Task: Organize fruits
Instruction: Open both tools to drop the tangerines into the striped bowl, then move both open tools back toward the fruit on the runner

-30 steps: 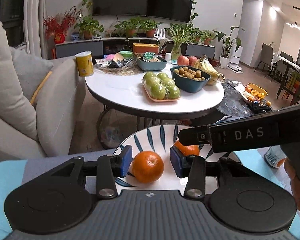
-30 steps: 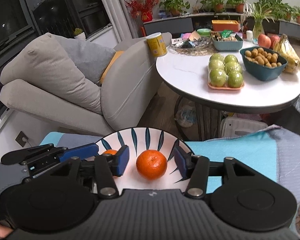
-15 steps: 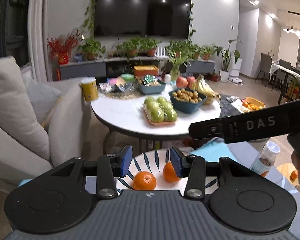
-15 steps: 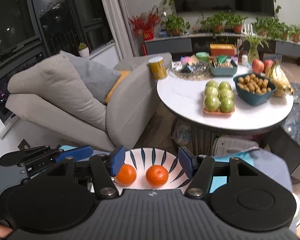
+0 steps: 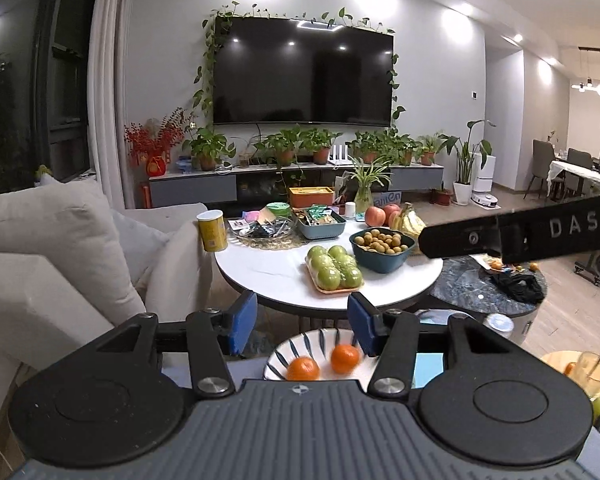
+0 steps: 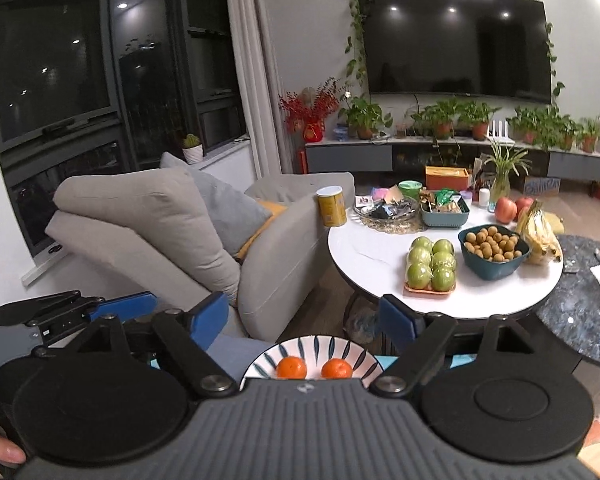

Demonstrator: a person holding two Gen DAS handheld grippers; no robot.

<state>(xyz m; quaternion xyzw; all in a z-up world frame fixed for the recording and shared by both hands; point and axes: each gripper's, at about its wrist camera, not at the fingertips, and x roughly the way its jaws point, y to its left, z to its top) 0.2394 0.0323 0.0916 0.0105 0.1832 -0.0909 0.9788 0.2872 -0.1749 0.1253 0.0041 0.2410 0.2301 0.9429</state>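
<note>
Both grippers have risen clear of the plate [image 5: 281,354]; two oranges [image 6: 291,367] remain on it. "DAS" marks the right gripper [image 5: 540,232]. Both fingers [image 5: 242,322] pairs: spread, empty.

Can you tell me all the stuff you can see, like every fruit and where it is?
oranges: two, orange, on striped plate
striped plate: one, white and blue, nearest
green apples: six, on tray, round table
round table: one, white, beside sofa
small brown fruits: many, in teal bowl
bananas: one bunch, yellow, table's right edge
red apples: two, behind bananas
yellow can: one, table's left edge
sofa: grey, left
left gripper: open, empty
right gripper: open, empty
</note>
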